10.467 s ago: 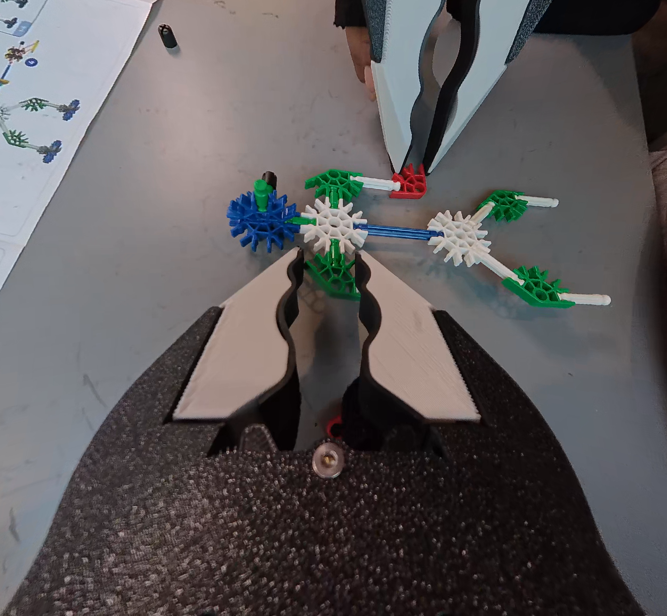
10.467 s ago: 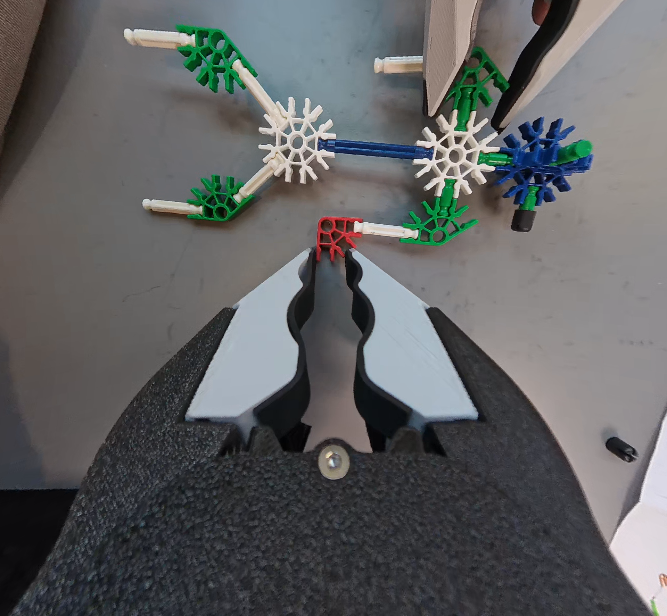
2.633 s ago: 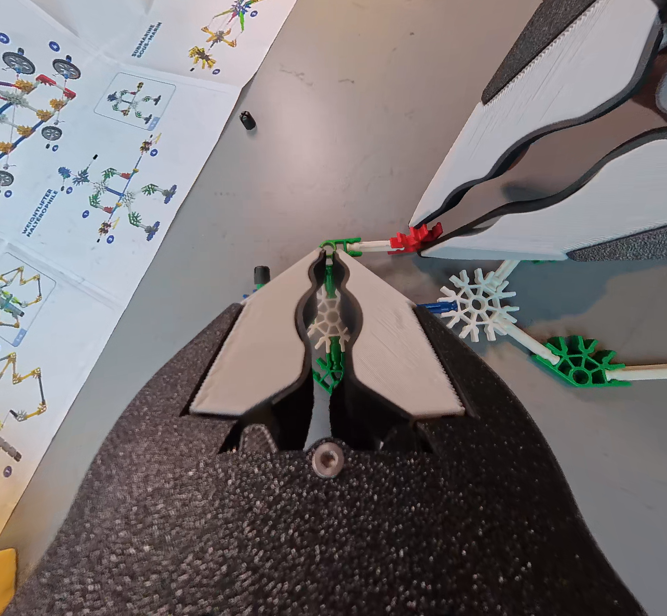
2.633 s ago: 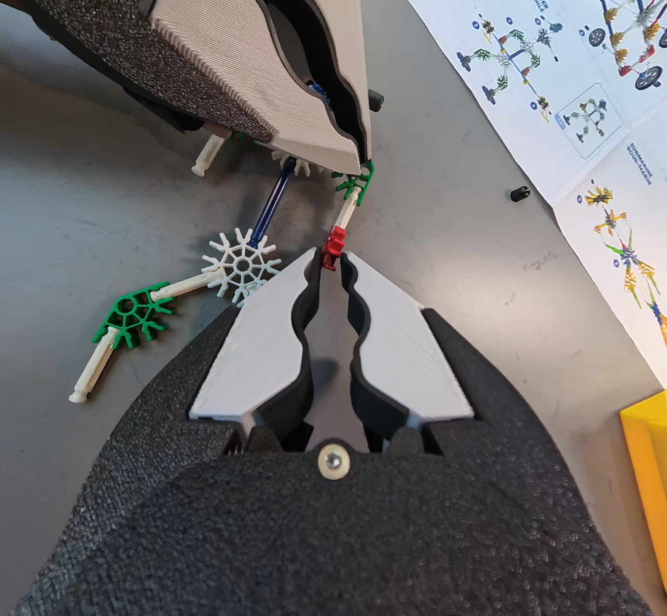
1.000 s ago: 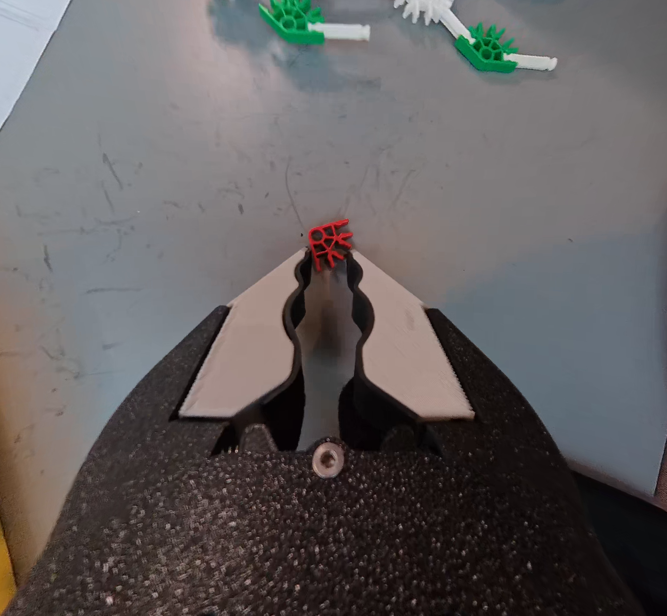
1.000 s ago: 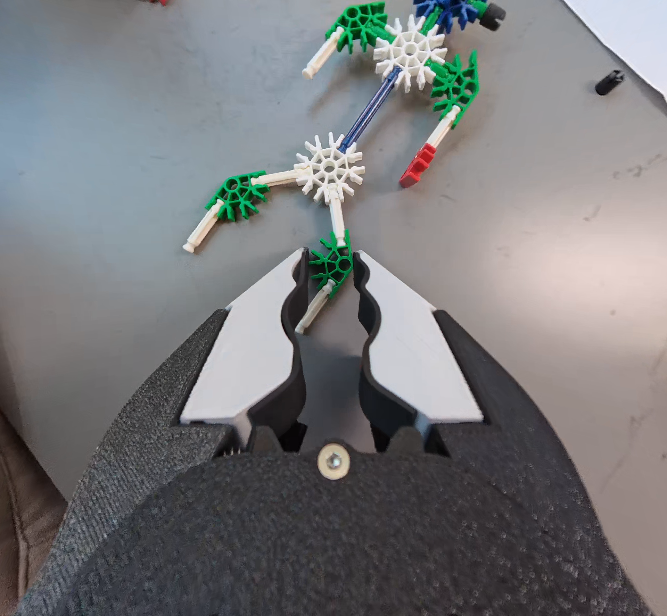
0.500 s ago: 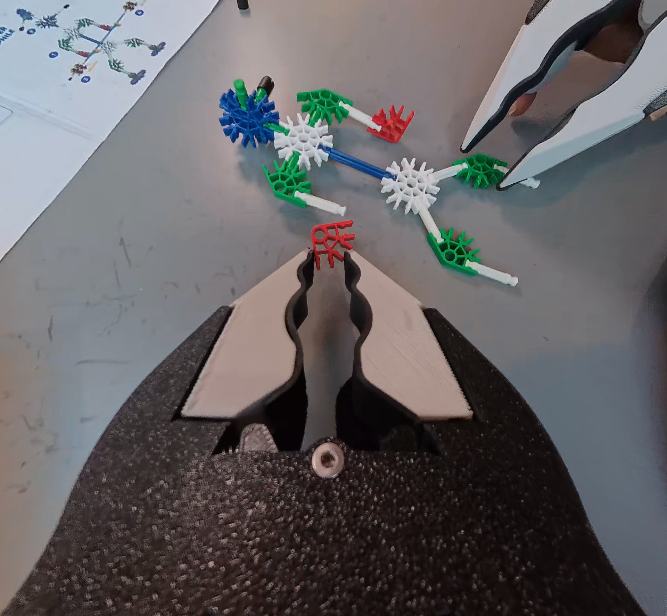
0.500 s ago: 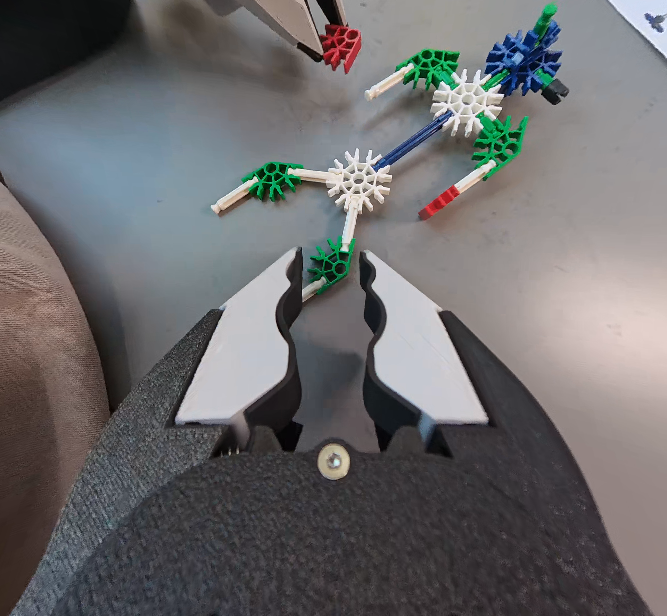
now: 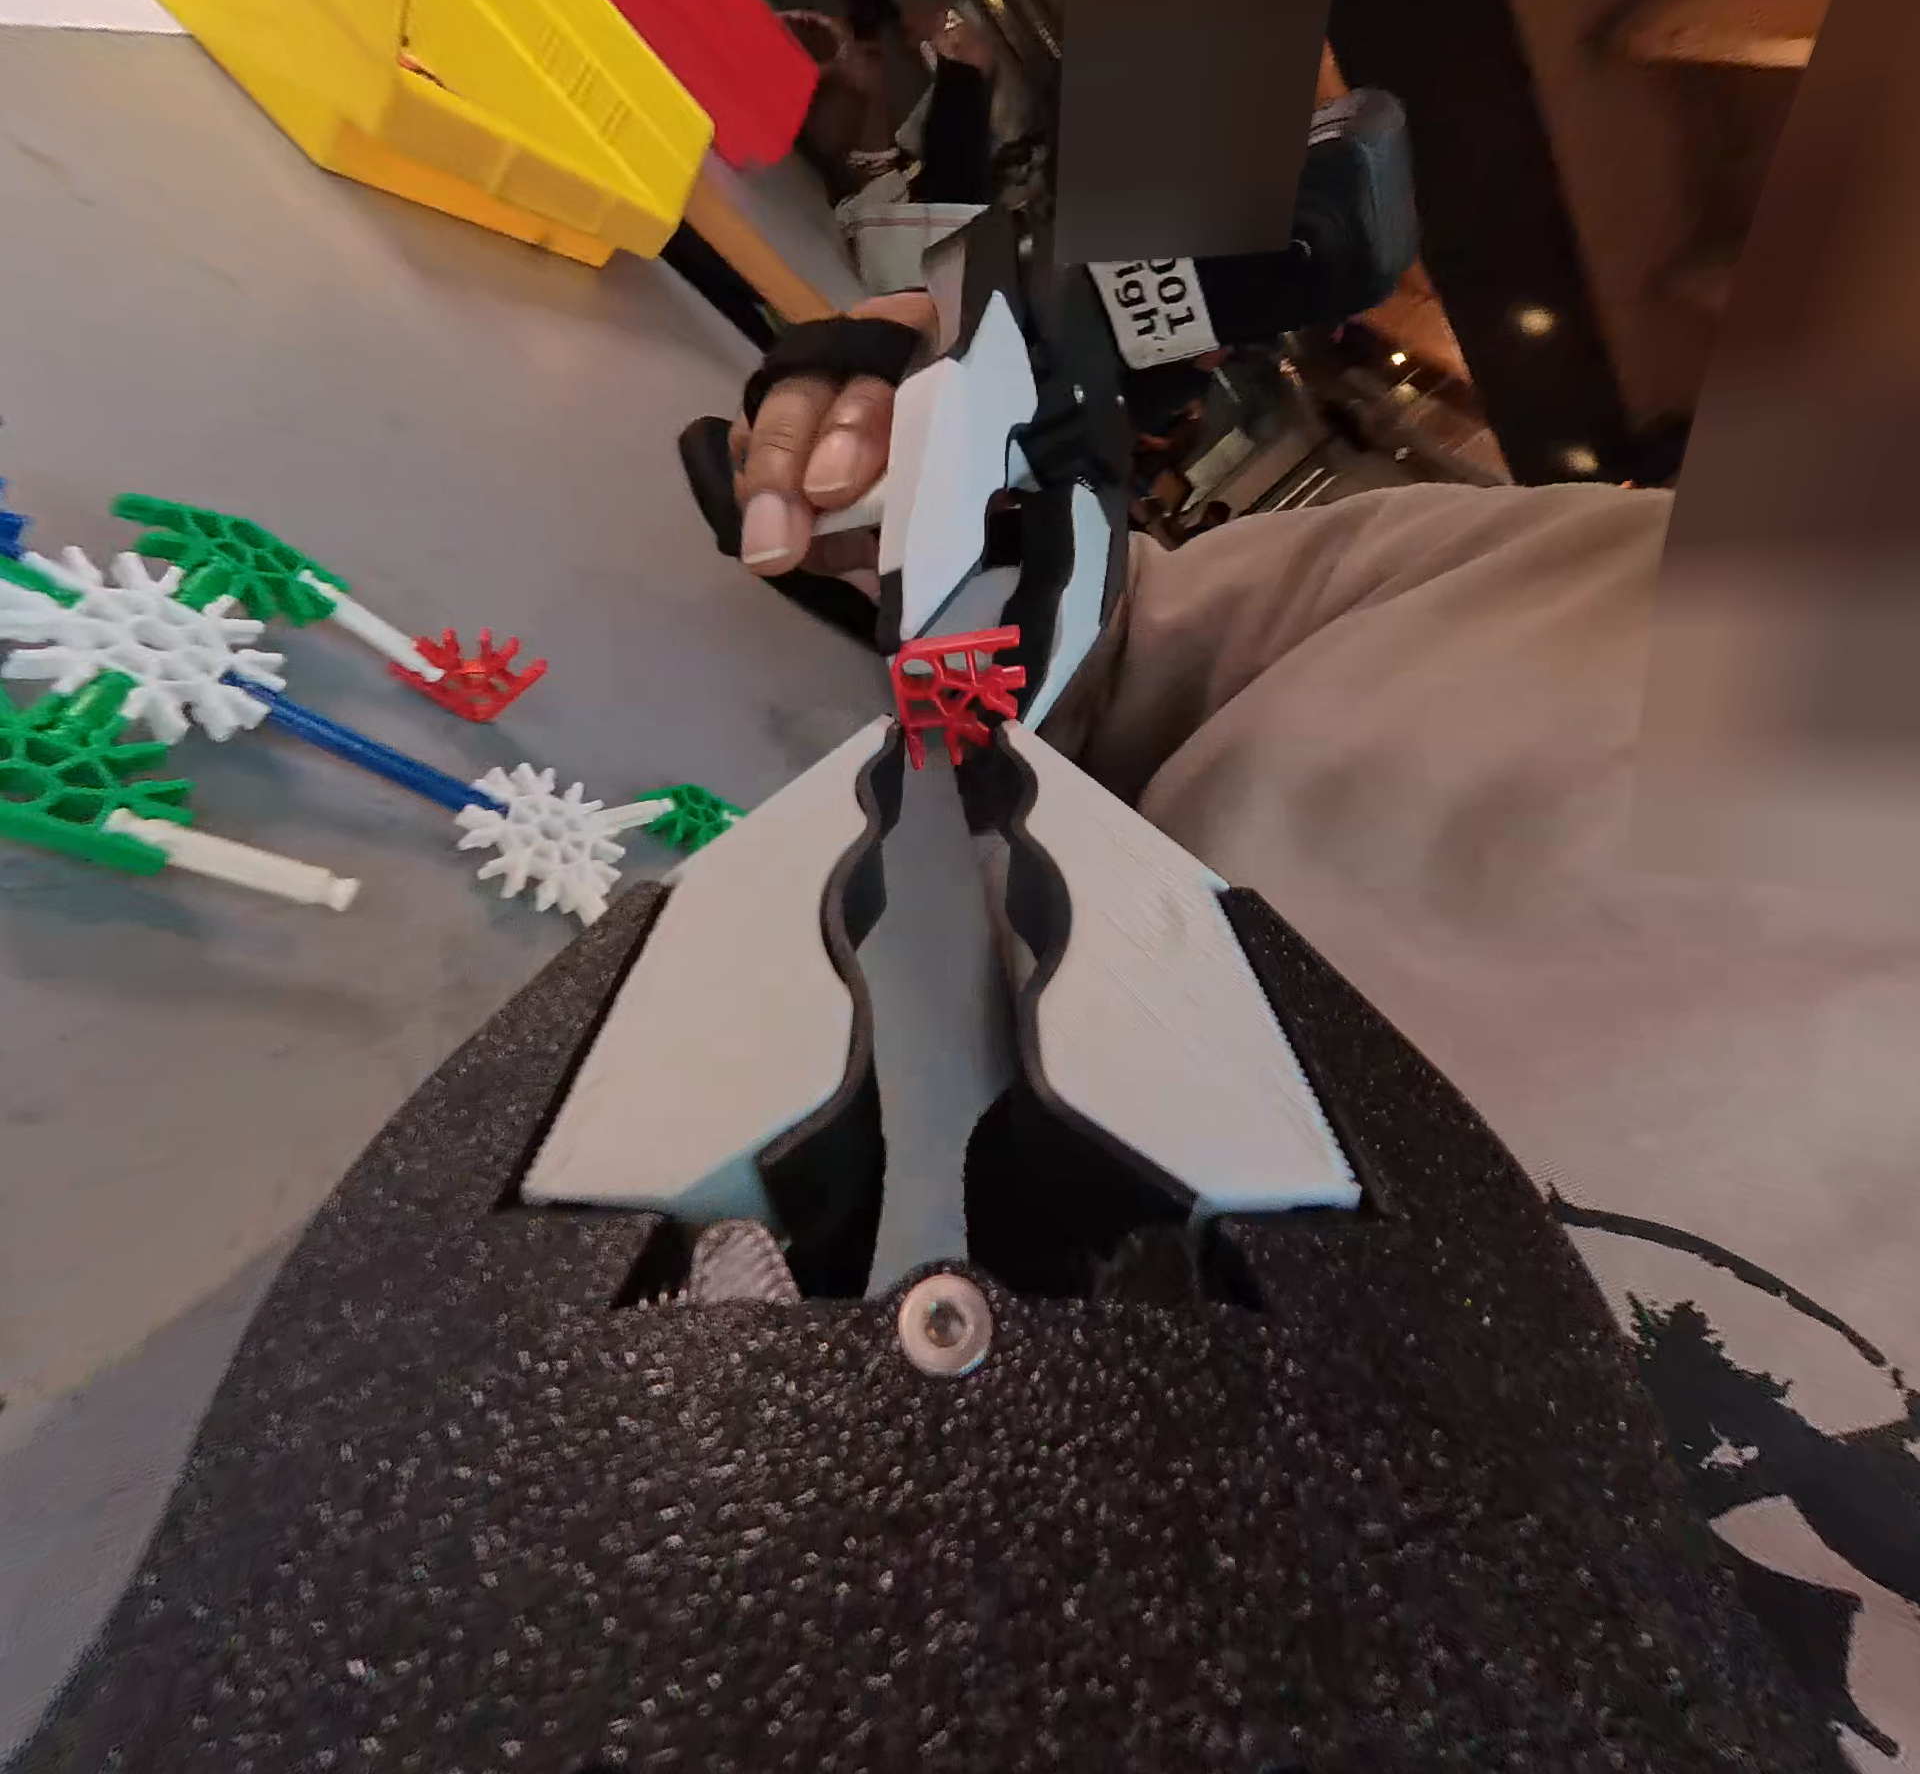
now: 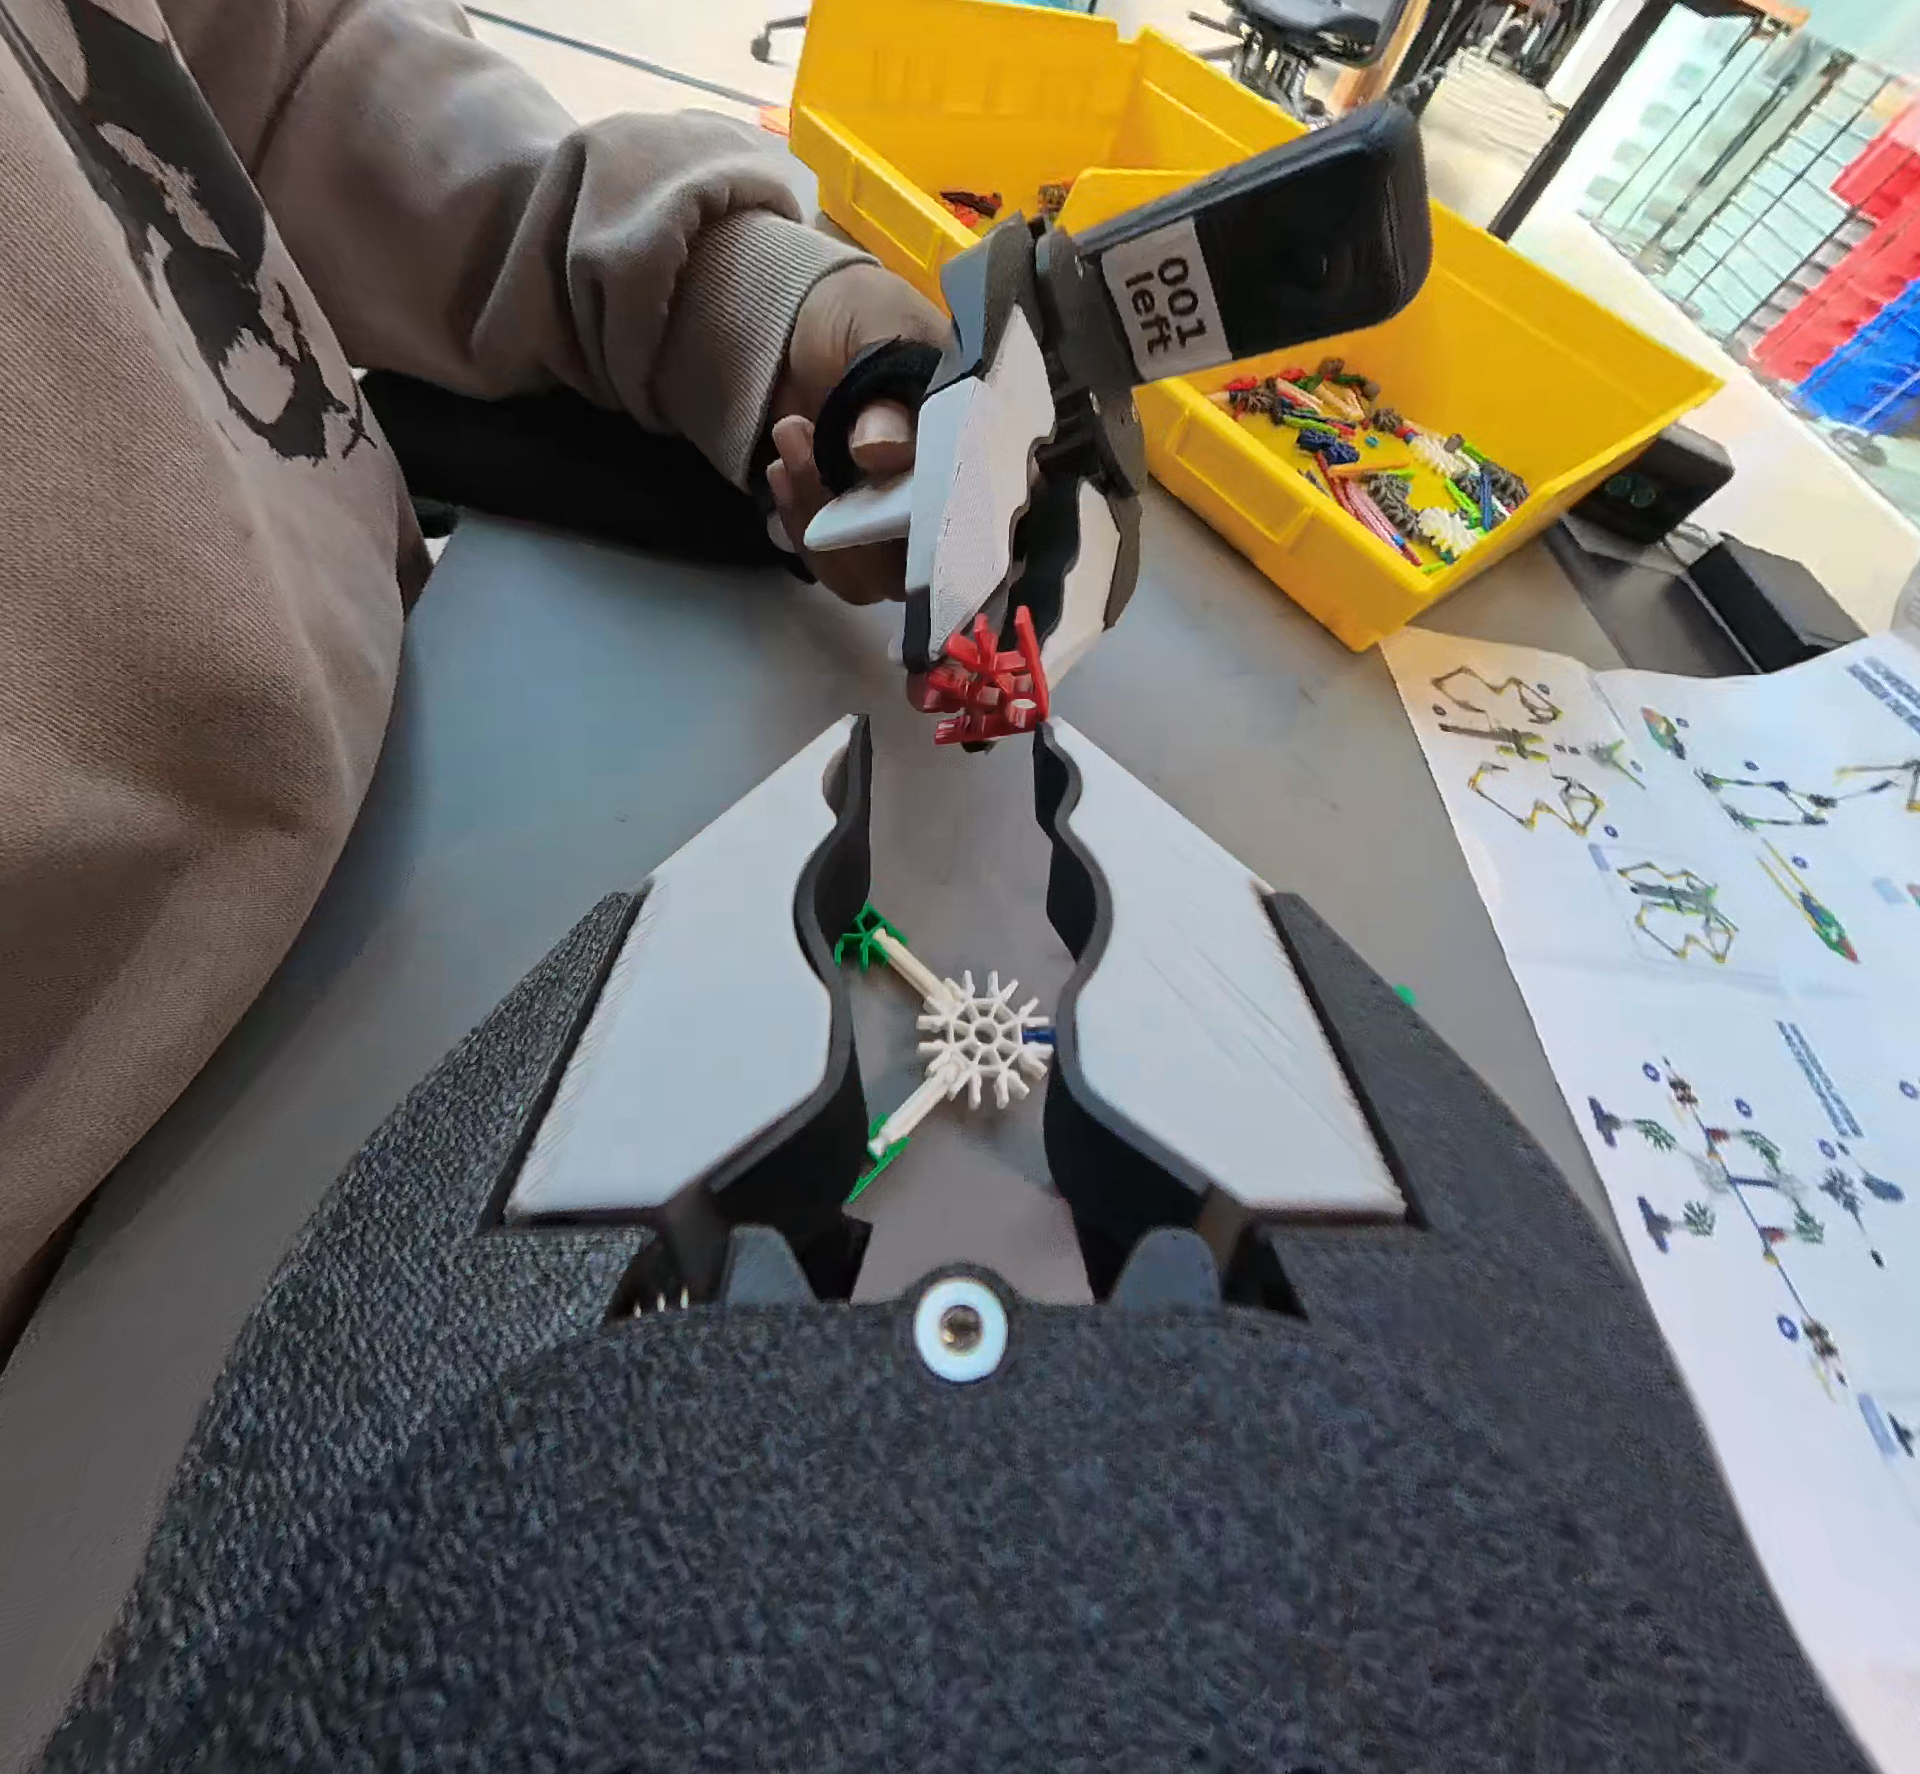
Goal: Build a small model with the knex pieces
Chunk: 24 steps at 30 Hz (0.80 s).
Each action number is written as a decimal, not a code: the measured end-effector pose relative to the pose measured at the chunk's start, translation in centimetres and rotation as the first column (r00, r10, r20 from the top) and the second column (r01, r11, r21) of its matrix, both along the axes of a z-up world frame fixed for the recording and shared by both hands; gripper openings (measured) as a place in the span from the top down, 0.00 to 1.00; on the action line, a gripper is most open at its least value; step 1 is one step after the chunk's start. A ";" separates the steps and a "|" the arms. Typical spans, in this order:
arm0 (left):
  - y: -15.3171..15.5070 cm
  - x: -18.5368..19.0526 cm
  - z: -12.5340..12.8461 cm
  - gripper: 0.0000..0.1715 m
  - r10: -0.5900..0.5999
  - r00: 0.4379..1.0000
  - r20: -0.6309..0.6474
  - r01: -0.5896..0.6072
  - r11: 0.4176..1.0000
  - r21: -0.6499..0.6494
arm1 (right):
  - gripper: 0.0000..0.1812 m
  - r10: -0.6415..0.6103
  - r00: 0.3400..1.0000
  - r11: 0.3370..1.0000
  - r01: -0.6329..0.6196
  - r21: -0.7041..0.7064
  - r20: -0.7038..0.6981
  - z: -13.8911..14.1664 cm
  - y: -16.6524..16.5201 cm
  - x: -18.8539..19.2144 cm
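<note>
- The left hand-held gripper [image 9: 943,737] pinches a small red connector [image 9: 954,694] at its fingertips and holds it up in the air, clear of the counter [image 9: 436,394].
- The right hand-held gripper [image 10: 948,737] has its jaws spread apart and grips nothing; the red connector sits just beyond its tips, not between them.
- In the left wrist view the right hand-held gripper faces the camera head-on, right behind the red connector, with a person's hand [image 9: 810,467] around its handle.
- On the grey counter lies a toy assembly [image 9: 156,675]: white snowflake hubs joined by a blue rod [image 9: 353,753], with green connectors on white rods and a second red connector [image 9: 473,675] on one rod end.
- Seen from the right wrist, one white hub [image 10: 982,1038] of that assembly lies below, between the spread fingers.
- Yellow bins [image 10: 1382,394] holding loose coloured pieces stand at the far side of the counter, and an instruction sheet [image 10: 1714,945] lies to the right.
</note>
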<state>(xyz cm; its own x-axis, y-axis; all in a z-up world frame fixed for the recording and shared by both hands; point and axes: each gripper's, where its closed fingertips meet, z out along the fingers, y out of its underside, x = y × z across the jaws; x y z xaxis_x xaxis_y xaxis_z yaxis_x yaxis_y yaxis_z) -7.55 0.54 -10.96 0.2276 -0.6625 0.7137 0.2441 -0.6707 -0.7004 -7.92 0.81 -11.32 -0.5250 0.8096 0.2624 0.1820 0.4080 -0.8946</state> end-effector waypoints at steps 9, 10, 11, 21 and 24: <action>-0.9 0.1 1.0 0.92 -0.082 0.987 0.136 0.086 0.996 -0.026 | 0.81 0.133 0.991 0.983 -0.130 -0.132 0.014 1.4 -0.2 -0.5; -1.0 0.2 1.0 0.92 -0.092 0.986 0.139 0.097 0.995 -0.028 | 0.84 0.164 0.986 0.976 -0.158 -0.148 0.034 1.3 -0.6 -0.2; -1.2 0.4 1.0 0.92 -0.106 0.984 0.141 0.111 0.993 -0.030 | 0.87 0.183 0.982 0.971 -0.173 -0.164 0.049 1.1 -1.0 -0.1; -0.7 0.1 0.7 0.94 -0.076 0.986 0.149 0.084 0.995 -0.048 | 0.97 0.131 0.968 0.849 0.002 -0.528 0.215 0.9 0.3 -0.2; -0.1 -0.4 0.6 0.94 -0.027 0.991 0.135 0.033 0.998 -0.046 | 1.00 0.079 0.965 0.762 0.103 -0.639 0.250 1.0 1.4 -0.6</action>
<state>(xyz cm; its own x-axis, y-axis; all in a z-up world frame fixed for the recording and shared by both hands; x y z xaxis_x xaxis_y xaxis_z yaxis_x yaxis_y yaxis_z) -7.93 0.39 -10.39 0.1084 -0.6315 0.7677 0.3128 -0.7114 -0.6294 -8.48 2.20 -10.30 -0.4862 0.7446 -0.4574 0.4330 -0.2494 -0.8662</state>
